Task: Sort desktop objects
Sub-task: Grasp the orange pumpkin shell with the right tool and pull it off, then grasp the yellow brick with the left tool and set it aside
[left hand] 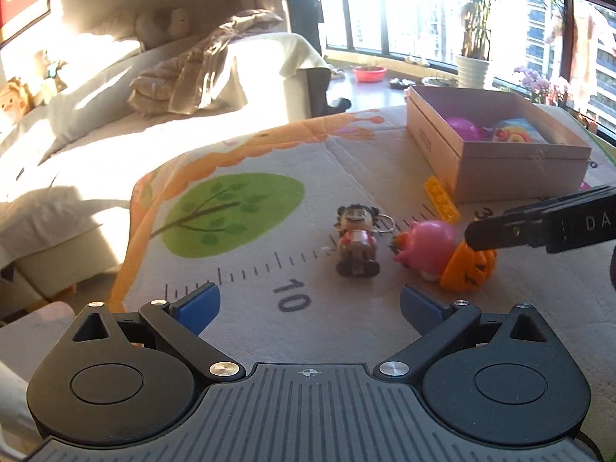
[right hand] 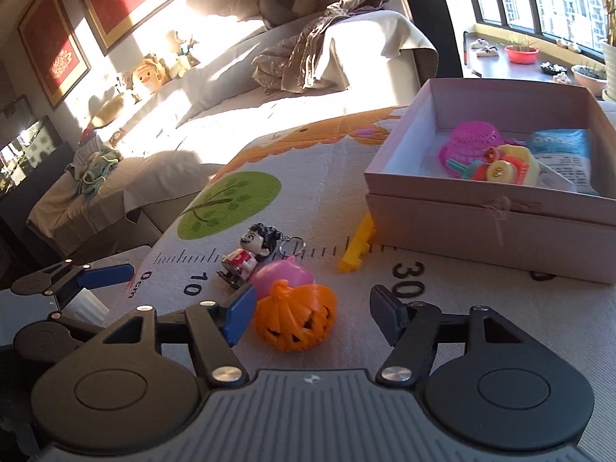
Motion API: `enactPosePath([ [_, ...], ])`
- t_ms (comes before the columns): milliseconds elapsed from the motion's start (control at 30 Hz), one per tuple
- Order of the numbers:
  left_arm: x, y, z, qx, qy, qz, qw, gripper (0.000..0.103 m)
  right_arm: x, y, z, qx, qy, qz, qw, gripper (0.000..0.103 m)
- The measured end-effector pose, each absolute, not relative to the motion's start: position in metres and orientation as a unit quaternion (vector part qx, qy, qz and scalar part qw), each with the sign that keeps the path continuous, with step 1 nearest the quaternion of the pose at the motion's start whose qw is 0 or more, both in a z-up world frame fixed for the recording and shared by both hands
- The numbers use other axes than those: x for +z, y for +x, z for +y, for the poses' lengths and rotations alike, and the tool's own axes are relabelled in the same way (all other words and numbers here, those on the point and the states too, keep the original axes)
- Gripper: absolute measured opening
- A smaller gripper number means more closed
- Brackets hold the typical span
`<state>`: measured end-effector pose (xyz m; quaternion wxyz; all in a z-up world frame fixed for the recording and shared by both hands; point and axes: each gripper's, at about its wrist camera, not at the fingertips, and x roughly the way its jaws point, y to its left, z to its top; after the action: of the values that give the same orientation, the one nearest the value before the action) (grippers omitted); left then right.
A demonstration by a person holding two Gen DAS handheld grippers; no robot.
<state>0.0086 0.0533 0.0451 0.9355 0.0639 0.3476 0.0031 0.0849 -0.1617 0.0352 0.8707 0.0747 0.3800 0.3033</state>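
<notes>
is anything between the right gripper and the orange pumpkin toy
Nothing visible. The right gripper is open, and the orange pumpkin toy sits on the mat just ahead, nearer its left finger. The pink toy lies directly behind the pumpkin, seemingly touching it, so it crowds the far side rather than blocking the approach.

A ruler scale is printed on the grey fabric play mat [right hand: 481,308]: "10" [left hand: 291,295] is read in the left wrist view, and "0cm" [right hand: 135,281], "10" and "30" [right hand: 408,279] in the right wrist view. The letters "DA" [left hand: 597,222] are seen on the black body of the right hand-held gripper [left hand: 539,227]. Print on the blue packet [right hand: 563,150] cannot be read.
</notes>
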Motion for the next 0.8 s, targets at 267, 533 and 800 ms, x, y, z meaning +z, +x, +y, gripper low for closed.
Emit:
enactPosePath([
  [267, 0.038, 0.012, 0.058, 0.008, 0.049, 0.357, 0.933, 0.102, 0.025, 0.084, -0.152, 0.307, 0.055, 0.390, 0.866, 0.058],
  [533, 0.048, 0.023, 0.038, -0.048, -0.010, 0.338, 0.940, 0.102, 0.052, 0.055, -0.239, 0.206, 0.034, 0.335, 0.919, 0.076],
  [800, 0.039, 0.085, -0.025, -0.098, 0.005, 0.354, 0.930, 0.077, 0.016, 0.052, -0.293, 0.109, 0.111, 0.310, 0.938, 0.076],
])
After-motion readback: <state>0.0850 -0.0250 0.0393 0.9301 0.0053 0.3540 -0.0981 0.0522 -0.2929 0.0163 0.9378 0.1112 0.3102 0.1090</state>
